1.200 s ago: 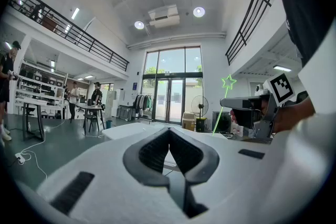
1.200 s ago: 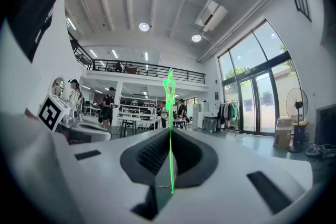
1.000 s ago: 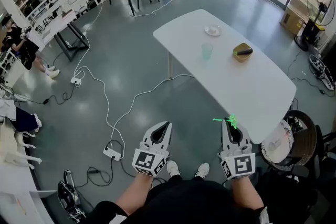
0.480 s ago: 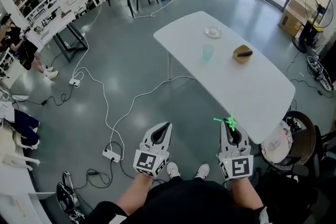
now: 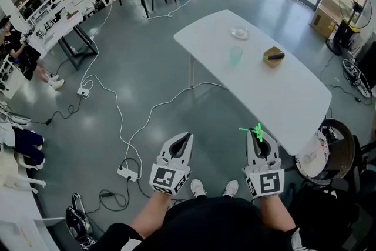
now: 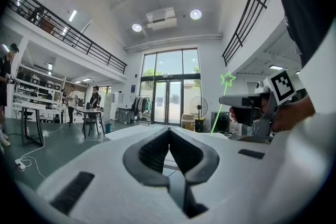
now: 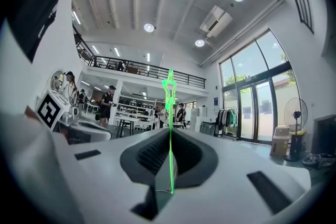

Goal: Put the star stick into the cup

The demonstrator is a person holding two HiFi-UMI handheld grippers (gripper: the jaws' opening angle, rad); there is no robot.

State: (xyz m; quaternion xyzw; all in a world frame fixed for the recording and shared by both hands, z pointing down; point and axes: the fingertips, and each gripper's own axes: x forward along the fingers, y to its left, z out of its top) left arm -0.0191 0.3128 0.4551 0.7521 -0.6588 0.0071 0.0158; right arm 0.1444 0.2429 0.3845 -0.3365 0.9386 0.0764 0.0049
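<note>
- Green and thin, the star stick (image 5: pixel 257 132) stands out in the head view. It is pinched in my right tool (image 5: pixel 259 139), near the close corner of the white surface (image 5: pixel 282 97). The pale green cup (image 5: pixel 235 56) stands upright toward the far end, well apart from the stick. My left tool (image 5: pixel 185 138) hangs over the floor, level with the right one.
- Left gripper view: my left tool's jaws meet with nothing between them. The star shows off to the right, above my right tool.
- Right gripper view: my right tool's jaws are clamped on the stem, and the star points out past the tips.
- I judge this to be the carrying step: the stick is in hand and not yet at the cup. Next I need to close the gap to the cup, line the stick up over its mouth, lower it in and only then let go.
</note>
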